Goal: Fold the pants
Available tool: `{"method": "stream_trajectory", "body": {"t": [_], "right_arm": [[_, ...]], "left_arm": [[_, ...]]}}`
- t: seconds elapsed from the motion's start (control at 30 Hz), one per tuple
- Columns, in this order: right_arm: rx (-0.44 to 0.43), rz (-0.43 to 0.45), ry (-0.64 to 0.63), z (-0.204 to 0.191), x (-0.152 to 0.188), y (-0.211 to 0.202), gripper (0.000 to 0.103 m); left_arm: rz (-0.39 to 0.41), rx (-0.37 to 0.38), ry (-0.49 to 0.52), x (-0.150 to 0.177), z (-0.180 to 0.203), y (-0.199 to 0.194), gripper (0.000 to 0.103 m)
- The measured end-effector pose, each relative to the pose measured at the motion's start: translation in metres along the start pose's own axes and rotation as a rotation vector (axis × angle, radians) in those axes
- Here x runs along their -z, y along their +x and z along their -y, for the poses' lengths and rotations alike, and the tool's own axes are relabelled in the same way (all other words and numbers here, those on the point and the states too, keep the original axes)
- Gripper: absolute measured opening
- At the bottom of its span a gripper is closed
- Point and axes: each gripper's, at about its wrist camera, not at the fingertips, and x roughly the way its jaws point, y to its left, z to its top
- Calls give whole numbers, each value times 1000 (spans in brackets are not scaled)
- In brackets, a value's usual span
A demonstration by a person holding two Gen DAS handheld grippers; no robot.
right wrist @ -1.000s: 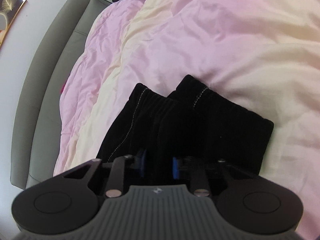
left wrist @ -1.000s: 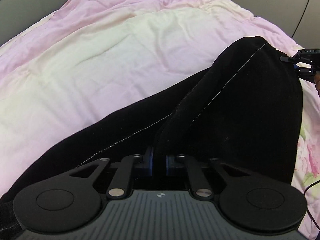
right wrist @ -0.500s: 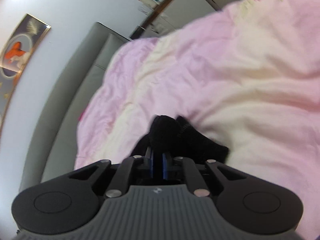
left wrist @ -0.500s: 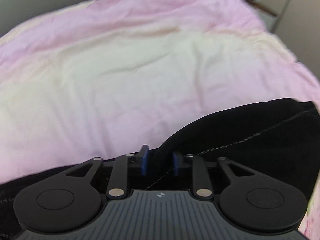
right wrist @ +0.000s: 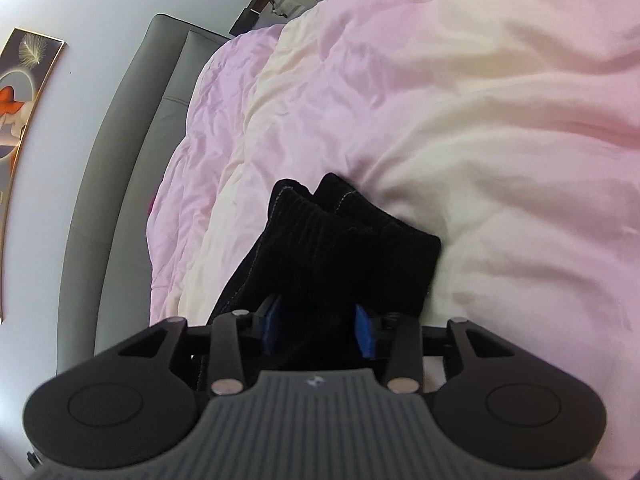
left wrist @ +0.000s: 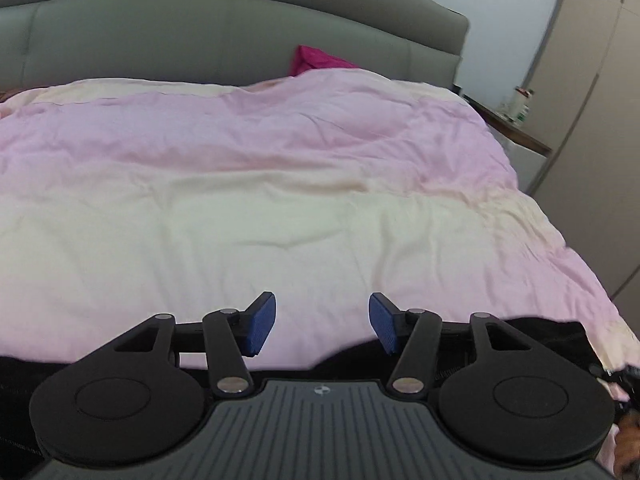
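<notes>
Releasing is the step in hand, by my reading: both tongs are letting go of the black corduroy pants (right wrist: 340, 248) lying on the pink and cream duvet (left wrist: 304, 208) of the bed. The left tongs (left wrist: 322, 328) are opening, their blue pads standing well apart with only duvet showing between them; the pants are showing as a dark strip just below and behind them, along the near edge of the bed. The right tongs (right wrist: 318, 326) are opening too, with a bunched ridge of the cloth between the pads; the pads are looking clear of it, though only just. To do this well, each pair should be spreading fully before lifting, then rising straight off so no fabric is dragged and the fold stays flat. In the right wrist view the pants' long axis is running away from the camera, the two stitched, overlapping ends pointing toward the grey headboard (right wrist: 132, 168).
</notes>
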Motion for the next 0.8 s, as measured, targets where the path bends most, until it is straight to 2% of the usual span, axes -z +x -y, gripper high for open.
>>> {"method": "stream_trajectory", "body": {"t": [0.1,0.17,0.23,0.27,0.33,0.43,0.57,0.67,0.73,0.8], "right_arm": [[-26,13,57,8,-2,6,37],[-36,10,90,12,-4,11,33],[4,14,37,5,-7,11,15],[17,17,-4,-1,-8,8,11],[-22,47,-35,-10,-10,-5,5],[-63,69,-82,-24,-10,-33,5],[59,58,-187,-28,-1,-41,5],[198,8,-245,-11,1,-16,20],[209,-1,-204,2,-2,-9,29],[172,33,-122,12,-4,-15,35]], "left_arm": [[-75,69,94,50,22,-10,64],[-146,81,171,83,36,-5,64],[-212,73,257,110,48,3,64],[-241,74,280,119,51,6,63],[-287,82,287,131,57,9,63],[-297,111,247,129,60,8,63],[-292,160,207,119,63,8,63],[-346,144,230,119,71,16,64],[-451,129,241,127,72,29,68],[-449,127,222,132,69,28,68]]}}
